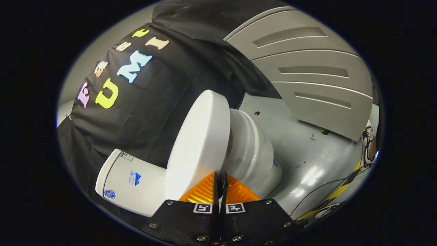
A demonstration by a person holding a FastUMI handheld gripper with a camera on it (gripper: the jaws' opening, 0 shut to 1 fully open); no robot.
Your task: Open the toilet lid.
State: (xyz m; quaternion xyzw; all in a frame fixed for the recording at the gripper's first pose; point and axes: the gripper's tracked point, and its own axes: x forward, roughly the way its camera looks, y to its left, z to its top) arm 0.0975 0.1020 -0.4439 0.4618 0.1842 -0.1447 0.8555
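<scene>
The toilet lid (199, 143) stands at frame centre, raised clear of the bowl (254, 153), with the cistern (131, 181) at lower left. The gripper (222, 182) has its jaws clenched on the lid's edge. Keep the grip firm and swing the lid smoothly toward the cistern.

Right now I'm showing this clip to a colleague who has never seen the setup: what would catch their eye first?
The white toilet lid, lifted partly off the toilet bowl, stands just ahead of the tool. The tool's fingers are nearly together at the lid's edge; whether they pinch it is unclear. The tank sits beside the lid against the black cloth, and grey drawers rise beyond the bowl.
</scene>
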